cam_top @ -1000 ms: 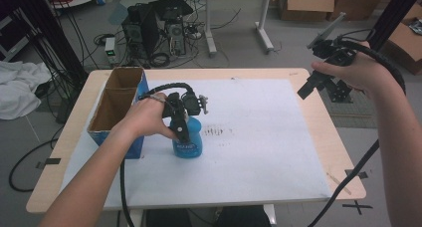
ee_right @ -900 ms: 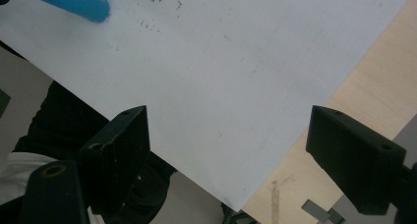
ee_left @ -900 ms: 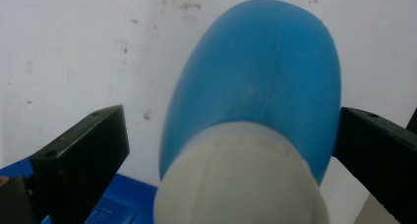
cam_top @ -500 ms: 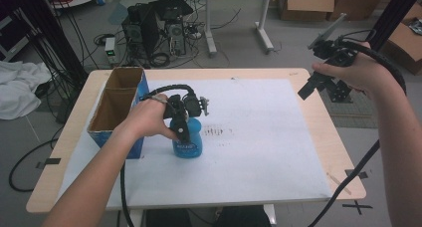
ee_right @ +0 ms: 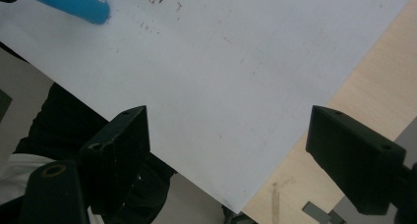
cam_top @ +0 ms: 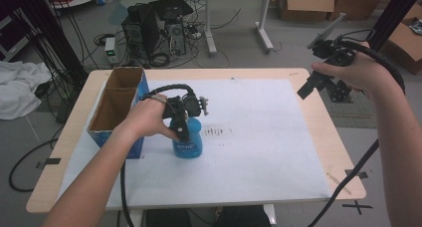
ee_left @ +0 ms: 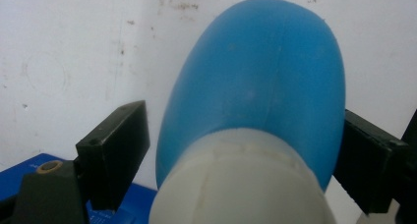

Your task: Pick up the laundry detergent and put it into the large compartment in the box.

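A blue bottle [cam_top: 192, 146] with a white cap stands upright on the white sheet [cam_top: 268, 137], just right of the box. My left gripper [cam_top: 185, 128] comes down on it from above. In the left gripper view the bottle [ee_left: 260, 76] sits between the jaws of the left gripper [ee_left: 246, 160]. The jaws have just been closing; the right one meets the bottle's side and a narrow gap remains at the left one. My right gripper [cam_top: 309, 86] hangs open in the air over the table's right edge. In the right gripper view the right gripper [ee_right: 228, 150] holds nothing, and the bottle [ee_right: 74, 0] lies far off.
An open blue cardboard box [cam_top: 117, 100] stands at the table's left side, touching the left forearm. The wooden table [cam_top: 338, 152] shows bare around the sheet, which has dark smudges [cam_top: 216, 132] near its middle. Computers, cables and boxes lie on the floor beyond.
Both hands stay where they were. The left gripper still sits over the blue bottle, and from above I cannot make out any movement of its jaws.
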`<state>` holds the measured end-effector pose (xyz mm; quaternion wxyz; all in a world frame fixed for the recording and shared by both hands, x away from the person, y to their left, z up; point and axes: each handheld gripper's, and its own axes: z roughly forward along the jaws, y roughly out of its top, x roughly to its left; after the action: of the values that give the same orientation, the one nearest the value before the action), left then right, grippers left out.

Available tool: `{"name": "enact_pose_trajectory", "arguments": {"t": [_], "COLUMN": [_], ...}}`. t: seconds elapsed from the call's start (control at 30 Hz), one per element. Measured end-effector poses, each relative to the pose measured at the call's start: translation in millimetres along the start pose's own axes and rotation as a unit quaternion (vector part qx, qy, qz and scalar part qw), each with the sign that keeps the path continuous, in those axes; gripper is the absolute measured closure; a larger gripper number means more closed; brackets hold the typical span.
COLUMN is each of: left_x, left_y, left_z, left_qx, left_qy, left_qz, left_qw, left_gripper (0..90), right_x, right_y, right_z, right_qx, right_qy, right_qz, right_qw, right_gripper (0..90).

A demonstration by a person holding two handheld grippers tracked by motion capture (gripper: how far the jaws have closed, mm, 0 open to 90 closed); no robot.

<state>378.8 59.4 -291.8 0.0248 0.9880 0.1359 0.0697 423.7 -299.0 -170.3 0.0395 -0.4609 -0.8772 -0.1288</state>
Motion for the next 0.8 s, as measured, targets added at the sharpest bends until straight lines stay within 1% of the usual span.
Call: {"name": "enact_pose_trajectory", "arguments": {"t": [0.4, 0.63, 0.8], "left_x": [1.5, 2.1, 3.3], "left_y": [0.3, -0.1, -0.1], "left_z": [-0.9, -2.6, -3.0], "left_qx": [0.000, -0.004, -0.002], "left_qy": [-0.011, -0.015, -0.020], "left_qz": [0.002, 0.004, 0.003], "left_qw": [0.9999, 0.9999, 0.9998], "left_gripper": [23.1, 29.8, 33.8], "right_x": [-0.5, -2.2, -2.7], "right_y": [-0.1, -0.8, -0.8], "right_z": [-0.4, 0.7, 1.4], "right_qx": [-0.001, -0.001, -0.001], "right_qy": [0.001, 0.002, 0.003], "right_qz": [-0.001, 0.002, 0.002], "right_qw": [1.0000, 1.0000, 1.0000], "right_gripper": [16.8, 16.8, 16.8]}}
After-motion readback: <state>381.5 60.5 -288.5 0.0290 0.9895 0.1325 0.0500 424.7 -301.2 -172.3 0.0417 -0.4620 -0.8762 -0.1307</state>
